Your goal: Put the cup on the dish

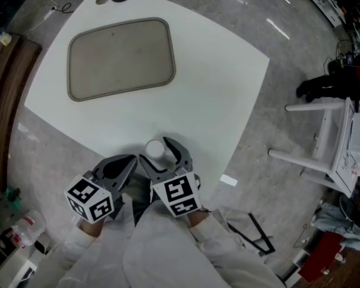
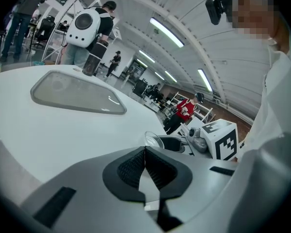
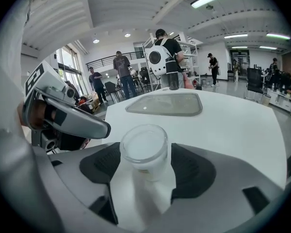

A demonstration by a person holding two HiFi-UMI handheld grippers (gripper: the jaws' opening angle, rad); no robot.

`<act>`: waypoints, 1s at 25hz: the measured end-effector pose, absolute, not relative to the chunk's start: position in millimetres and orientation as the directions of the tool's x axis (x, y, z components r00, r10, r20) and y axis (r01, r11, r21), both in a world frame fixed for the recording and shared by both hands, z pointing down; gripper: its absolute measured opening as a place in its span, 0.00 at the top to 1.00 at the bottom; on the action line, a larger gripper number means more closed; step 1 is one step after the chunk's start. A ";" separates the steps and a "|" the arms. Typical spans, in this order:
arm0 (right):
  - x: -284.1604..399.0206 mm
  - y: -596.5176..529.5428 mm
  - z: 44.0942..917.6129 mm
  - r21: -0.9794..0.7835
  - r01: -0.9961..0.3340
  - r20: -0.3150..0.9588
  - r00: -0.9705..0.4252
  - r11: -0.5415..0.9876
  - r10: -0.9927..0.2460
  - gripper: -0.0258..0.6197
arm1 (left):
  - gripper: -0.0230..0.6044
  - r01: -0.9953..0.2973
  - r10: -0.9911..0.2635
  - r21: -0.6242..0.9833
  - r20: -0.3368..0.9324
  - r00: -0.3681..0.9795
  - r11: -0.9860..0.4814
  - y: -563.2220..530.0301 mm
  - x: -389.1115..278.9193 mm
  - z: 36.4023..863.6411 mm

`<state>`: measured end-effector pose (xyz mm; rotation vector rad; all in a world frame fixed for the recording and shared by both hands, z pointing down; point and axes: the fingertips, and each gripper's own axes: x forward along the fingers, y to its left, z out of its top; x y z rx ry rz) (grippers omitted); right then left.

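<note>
While apart around the cup (image 3: 145,147), right gripper (image 3: 146,165) jaws; left gripper (image 2: 145,152) jaws together.

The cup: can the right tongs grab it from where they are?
Probably yes. The cup stands on the white table between the open jaws of the right tongs, with a gap at each pad and nothing in the way. The left tongs sit shut beside them.
</note>
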<state>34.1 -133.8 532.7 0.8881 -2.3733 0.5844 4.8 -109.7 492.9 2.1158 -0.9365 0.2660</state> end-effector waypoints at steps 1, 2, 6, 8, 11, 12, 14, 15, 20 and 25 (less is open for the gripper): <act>33.4 -133.7 534.6 -0.203 -0.692 0.616 -0.640 0.692 -0.459 0.47 | 0.95 -0.701 -0.535 0.582 0.468 0.703 -0.413 -109.7 4.8 492.9; 32.9 -134.2 536.5 -0.206 -0.692 0.618 -0.640 0.692 -0.456 0.47 | 0.95 -0.703 -0.537 0.581 0.469 0.701 -0.410 -110.2 4.6 493.0; 34.0 -139.5 538.7 -0.222 -0.703 0.612 -0.640 0.675 -0.465 0.48 | 0.95 -0.708 -0.543 0.579 0.470 0.696 -0.405 -112.5 4.1 493.0; 31.8 -139.6 539.6 -0.212 -0.698 0.613 -0.641 0.684 -0.463 0.48 | 0.95 -0.709 -0.548 0.579 0.469 0.693 -0.402 -111.7 1.7 493.5; 31.5 -139.5 540.6 -0.201 -0.693 0.615 -0.640 0.693 -0.461 0.51 | 0.95 -0.704 -0.542 0.587 0.469 0.698 -0.399 -109.2 1.7 493.9; 32.3 -139.4 540.5 -0.198 -0.693 0.614 -0.639 0.693 -0.463 0.51 | 0.95 -0.702 -0.539 0.590 0.468 0.700 -0.399 -108.4 2.9 493.9; 33.8 -139.6 540.4 -0.188 -0.694 0.615 -0.635 0.695 -0.468 0.52 | 0.95 -0.699 -0.537 0.593 0.466 0.703 -0.399 -107.7 5.3 494.0; 34.2 -139.8 540.7 -0.183 -0.694 0.616 -0.633 0.696 -0.469 0.52 | 0.95 -0.699 -0.538 0.593 0.466 0.703 -0.400 -107.7 6.0 494.1; 32.3 -139.6 541.8 -0.155 -0.689 0.637 -0.618 0.708 -0.462 0.53 | 0.95 -0.697 -0.542 0.595 0.459 0.704 -0.401 -106.7 2.2 493.7; 32.4 -139.6 542.2 -0.153 -0.661 0.652 -0.626 0.734 -0.428 0.53 | 0.95 -0.697 -0.551 0.587 0.449 0.703 -0.412 -110.4 2.1 489.7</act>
